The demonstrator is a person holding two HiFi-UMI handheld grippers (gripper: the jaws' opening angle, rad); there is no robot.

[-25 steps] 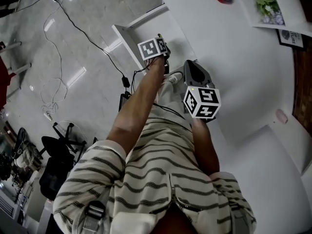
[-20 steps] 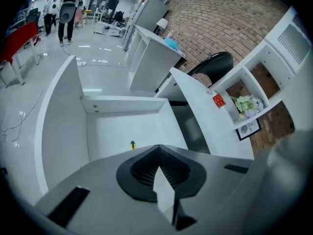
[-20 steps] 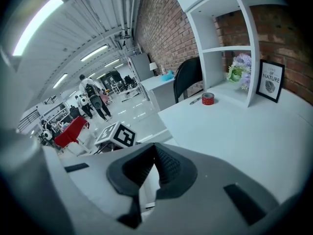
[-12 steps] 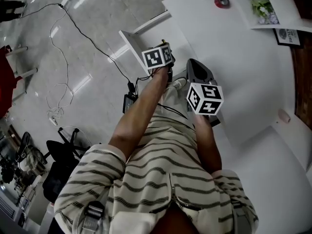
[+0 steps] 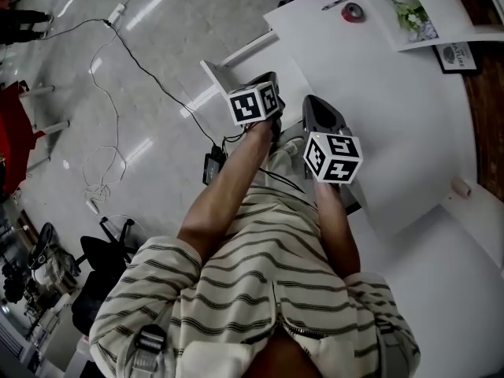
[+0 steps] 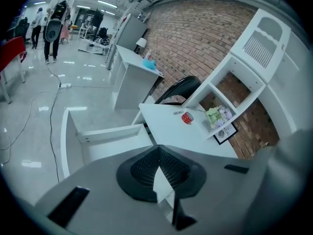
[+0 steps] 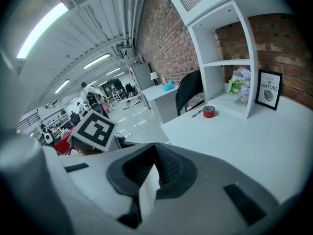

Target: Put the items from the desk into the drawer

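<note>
Frame (image 7: 268, 90) with "OF NATURE" lettering

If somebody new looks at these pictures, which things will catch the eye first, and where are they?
Probably the left gripper and right gripper, both shut and empty, in front of the person's striped shirt. Next the red tape roll at the white desk's far end beside a pen, and the open drawer on the desk's left side.

You wear a short-sleeved cream shirt (image 5: 260, 290) with thin dark stripes. Your left gripper (image 6: 159, 165) and right gripper (image 7: 154, 163) are grey, with black ribbed pads (image 6: 144, 168) and black-and-white marker cubes (image 5: 334, 157).
</note>
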